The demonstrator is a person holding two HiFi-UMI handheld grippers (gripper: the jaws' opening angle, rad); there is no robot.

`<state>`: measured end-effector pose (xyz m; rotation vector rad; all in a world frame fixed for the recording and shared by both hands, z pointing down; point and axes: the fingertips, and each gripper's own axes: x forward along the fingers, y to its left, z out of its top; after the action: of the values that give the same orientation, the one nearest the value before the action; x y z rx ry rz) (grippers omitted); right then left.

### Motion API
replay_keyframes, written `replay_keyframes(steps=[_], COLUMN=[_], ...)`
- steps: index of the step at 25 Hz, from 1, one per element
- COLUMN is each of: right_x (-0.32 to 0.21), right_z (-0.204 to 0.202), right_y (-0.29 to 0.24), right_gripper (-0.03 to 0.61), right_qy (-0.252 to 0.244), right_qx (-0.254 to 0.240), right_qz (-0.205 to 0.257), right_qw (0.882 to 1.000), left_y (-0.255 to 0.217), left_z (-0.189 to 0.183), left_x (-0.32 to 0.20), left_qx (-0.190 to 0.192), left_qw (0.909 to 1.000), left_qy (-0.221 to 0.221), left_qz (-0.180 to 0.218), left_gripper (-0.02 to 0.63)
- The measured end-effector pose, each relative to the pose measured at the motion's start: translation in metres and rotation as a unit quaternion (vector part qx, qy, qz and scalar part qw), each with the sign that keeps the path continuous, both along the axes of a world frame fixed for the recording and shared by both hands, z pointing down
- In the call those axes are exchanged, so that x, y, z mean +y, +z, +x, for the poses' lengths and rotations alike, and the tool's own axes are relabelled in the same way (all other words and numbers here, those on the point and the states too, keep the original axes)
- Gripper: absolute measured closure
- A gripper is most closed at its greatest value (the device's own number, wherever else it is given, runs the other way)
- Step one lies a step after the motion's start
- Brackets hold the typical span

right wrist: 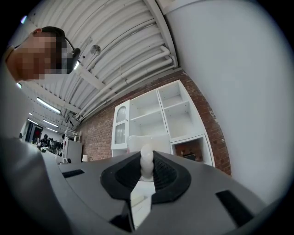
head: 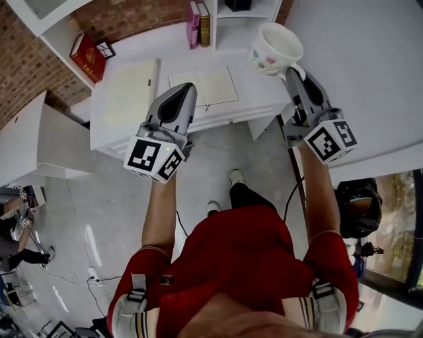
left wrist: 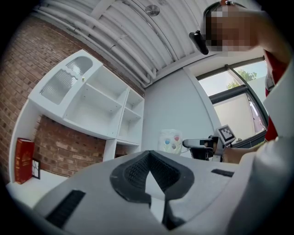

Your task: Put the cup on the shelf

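A white cup (head: 276, 45) with coloured dots hangs in the air in front of the white shelf unit (head: 246, 18). My right gripper (head: 295, 71) is shut on the cup's handle (right wrist: 146, 161), which stands upright between the pads; the cup's body (right wrist: 146, 141) shows just beyond them. The left gripper view shows the cup (left wrist: 170, 140) and the right gripper (left wrist: 187, 143) at the right, with the shelf's bare compartments (left wrist: 103, 103) to the left. My left gripper (head: 186, 90) hovers over the desk, shut with nothing in it (left wrist: 148, 154).
A white desk (head: 129, 109) stands against the brick wall, with an open notebook (head: 206, 86) on it. A red book (head: 87, 57) leans at the left, and two books (head: 198, 25) stand by the shelf. A white wall (head: 370, 72) rises at the right.
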<state>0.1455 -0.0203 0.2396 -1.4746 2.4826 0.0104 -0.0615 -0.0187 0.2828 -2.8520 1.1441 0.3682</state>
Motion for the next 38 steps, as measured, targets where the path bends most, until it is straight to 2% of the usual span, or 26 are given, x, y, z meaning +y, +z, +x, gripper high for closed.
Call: replay_keyframes(steps=[7,11,15,20,25,29,34,38], right_x=[-0.057,-0.099,-0.157,-0.213,-0.27,-0.297,-0.315,-0.335], right_z=[0.028,0.043,0.047,0.053,0.036,0.015,-0.019,-0.044], right_y=[-0.022,-0.036,-0.061,-0.063,-0.08,-0.087,-0.096,-0.105], right_gripper=[0.538,0.538,0.538,0.537,0.537,0.537,0.537,0.537], right_qy=[-0.011,-0.024,-0.049,-0.094,-0.156,-0.19,-0.208,-0.192], right_qx=[-0.006,0.0,0.017,0.024,0.02,0.014,0.015,0.013], right_qz=[0.013,0.027,0.036,0.052,0.06,0.062,0.062,0.057], right_qw=[1.0,0.999,0.998,0.994,0.986,0.98,0.976,0.98], left_y=[-0.002,-0.013,-0.037,-0.038,-0.044,-0.04,-0.04,-0.043], left_z=[0.013,0.023,0.03,0.046,0.049,0.042,0.025,0.01], left_x=[-0.042,-0.083,-0.136,-0.18,-0.219,-0.234,-0.247,-0.254], left_qx=[-0.016,-0.017,-0.021,-0.034,-0.043,-0.044,-0.046,-0.046], left_qw=[0.9998,0.9996,0.9988,0.9965,0.9926,0.9902,0.9899,0.9922], left_qy=[-0.008,-0.022,-0.043,-0.074,-0.112,-0.132,-0.134,-0.114], left_qz=[0.001,0.004,0.006,0.019,0.02,0.011,0.013,0.018], left_gripper=[0.607,0.607,0.607,0.607,0.607,0.607,0.607,0.607])
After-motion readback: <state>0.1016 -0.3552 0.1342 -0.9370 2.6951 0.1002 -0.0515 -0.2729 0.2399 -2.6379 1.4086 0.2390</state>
